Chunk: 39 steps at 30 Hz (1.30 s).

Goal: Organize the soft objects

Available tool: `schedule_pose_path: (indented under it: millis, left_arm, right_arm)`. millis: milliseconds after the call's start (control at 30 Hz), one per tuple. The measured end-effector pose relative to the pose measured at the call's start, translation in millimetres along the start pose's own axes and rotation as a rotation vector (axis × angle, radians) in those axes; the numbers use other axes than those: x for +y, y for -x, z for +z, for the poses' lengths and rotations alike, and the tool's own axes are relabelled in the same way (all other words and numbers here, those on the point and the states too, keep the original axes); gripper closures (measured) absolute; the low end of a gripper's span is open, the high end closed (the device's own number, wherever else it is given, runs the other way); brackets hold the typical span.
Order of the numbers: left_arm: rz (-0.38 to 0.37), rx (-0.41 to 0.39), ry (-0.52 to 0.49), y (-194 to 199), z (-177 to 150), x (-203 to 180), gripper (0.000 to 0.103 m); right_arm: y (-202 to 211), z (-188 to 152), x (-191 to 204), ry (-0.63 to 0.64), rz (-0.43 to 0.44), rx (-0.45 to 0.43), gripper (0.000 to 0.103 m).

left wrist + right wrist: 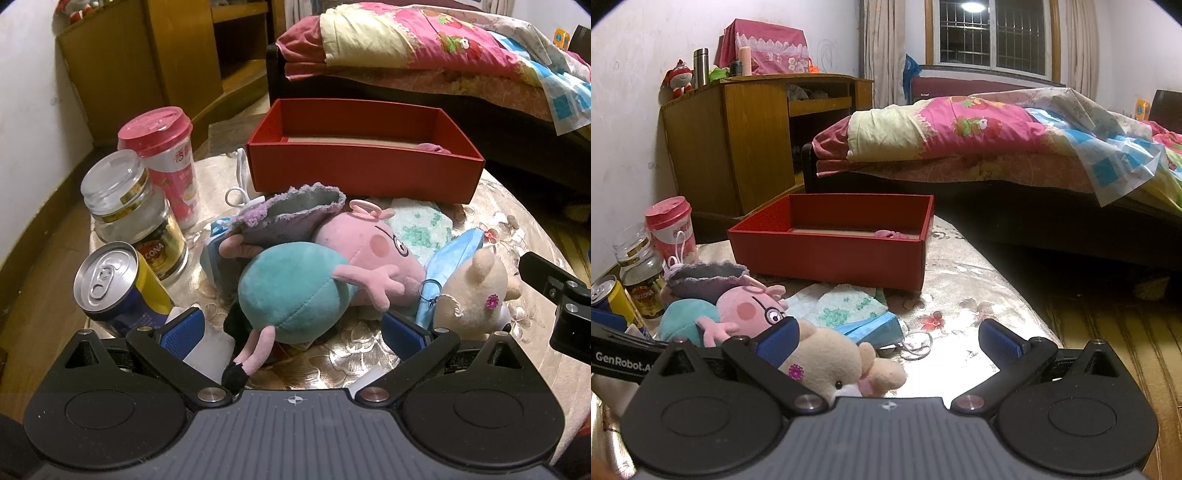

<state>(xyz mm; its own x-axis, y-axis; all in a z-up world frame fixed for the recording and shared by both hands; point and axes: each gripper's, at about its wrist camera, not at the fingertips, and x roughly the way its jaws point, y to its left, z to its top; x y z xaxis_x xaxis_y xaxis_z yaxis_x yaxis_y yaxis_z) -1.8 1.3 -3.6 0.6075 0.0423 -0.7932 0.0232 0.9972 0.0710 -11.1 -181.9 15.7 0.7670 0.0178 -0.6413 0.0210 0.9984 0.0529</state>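
A pink pig plush in a teal dress [295, 291] [738, 314] lies on the table, its legs between the open pads of my left gripper [291, 332]. A purple fuzzy sock [288, 214] [705, 278] lies behind it, a green-white towel [421, 225] [846, 306] and a blue face mask [450, 258] [875, 326] to its right. A beige plush [476, 299] [834, 358] lies by the left pad of my open right gripper [890, 339]. The red box [362, 170] [831, 251] at the back holds a small pink item [432, 147] [890, 234].
A yellow-blue can [118, 284] [609, 299], a glass jar [129, 214] [639, 273] and a pink-lidded cup [162, 162] [670, 229] stand at the table's left. A bed [997, 147] and a wooden desk [738, 140] lie beyond. The table edge [1015, 288] drops off at right.
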Motion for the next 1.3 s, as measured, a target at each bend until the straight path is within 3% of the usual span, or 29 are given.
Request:
schedule_pose_path:
  millis: [1300]
  left_arm:
    - [-0.014,0.028,0.008,-4.2,-2.1,-3.3,0.006]
  right_arm:
    - [-0.2,-3.3,7.0,0.026,0.011,0.021,0.024]
